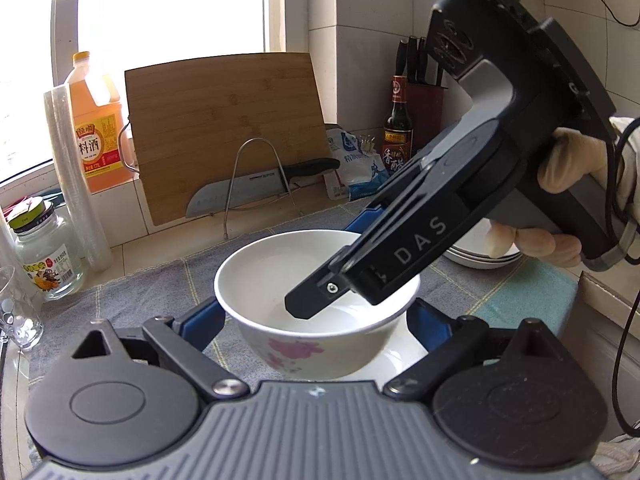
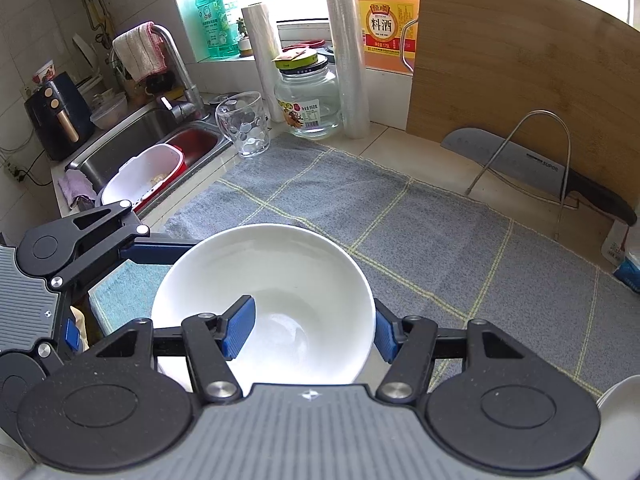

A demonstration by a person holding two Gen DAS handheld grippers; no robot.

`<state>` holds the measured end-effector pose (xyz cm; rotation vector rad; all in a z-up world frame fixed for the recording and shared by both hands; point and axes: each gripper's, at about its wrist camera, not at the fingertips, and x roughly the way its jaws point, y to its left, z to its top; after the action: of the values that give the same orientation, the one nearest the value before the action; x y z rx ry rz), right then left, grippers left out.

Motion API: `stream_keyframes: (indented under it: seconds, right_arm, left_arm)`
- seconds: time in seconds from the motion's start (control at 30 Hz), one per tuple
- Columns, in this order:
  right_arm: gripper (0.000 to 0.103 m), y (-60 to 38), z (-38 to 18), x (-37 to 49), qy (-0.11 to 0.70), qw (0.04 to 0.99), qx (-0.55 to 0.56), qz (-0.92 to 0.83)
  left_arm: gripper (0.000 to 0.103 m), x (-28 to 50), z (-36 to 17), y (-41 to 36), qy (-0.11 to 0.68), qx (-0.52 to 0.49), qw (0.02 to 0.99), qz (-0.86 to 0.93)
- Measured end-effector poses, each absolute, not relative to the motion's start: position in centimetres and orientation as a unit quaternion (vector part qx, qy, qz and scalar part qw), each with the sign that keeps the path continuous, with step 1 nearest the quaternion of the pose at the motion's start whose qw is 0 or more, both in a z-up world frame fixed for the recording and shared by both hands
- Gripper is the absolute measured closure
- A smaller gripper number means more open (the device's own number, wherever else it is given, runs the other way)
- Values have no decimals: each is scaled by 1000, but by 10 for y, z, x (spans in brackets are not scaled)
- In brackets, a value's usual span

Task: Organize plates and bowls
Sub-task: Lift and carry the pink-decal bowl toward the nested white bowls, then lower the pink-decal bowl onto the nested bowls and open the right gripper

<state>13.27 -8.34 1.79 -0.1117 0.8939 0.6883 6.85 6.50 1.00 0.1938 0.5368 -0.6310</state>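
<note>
Bowl [image 2: 272,280] rim in right hand-held gripper [image 2: 308,330]

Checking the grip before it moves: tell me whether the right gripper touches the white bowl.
Touching. In the right wrist view the right gripper pinches the white bowl: one blue pad inside the wall, one outside.

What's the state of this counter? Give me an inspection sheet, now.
Surface: grey checked towel on tiled counter.
Job's things: white bowl, flower print; stacked plates nearby.
Clutter: knife, board, jar, glass, bottle.
Grippers: right gripper shut on bowl's wall; left gripper spans bowl, pads on its sides.
Cables: black cable by gloved hand.
Surroundings: sink, tap, window.
</note>
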Motion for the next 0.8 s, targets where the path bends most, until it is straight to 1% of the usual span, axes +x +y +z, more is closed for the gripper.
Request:
stream_keyframes:
  seconds: [0.33,0.8]
  right_arm:
    - [36,-109,6,128,433,849,-40,300]
    - [36,-114,-18,130,451,842,-35,293]
  left_arm:
    - [6,73,-2,42,276,98,897,-330]
    - [6,80,-26,31,314,97,883,-335]
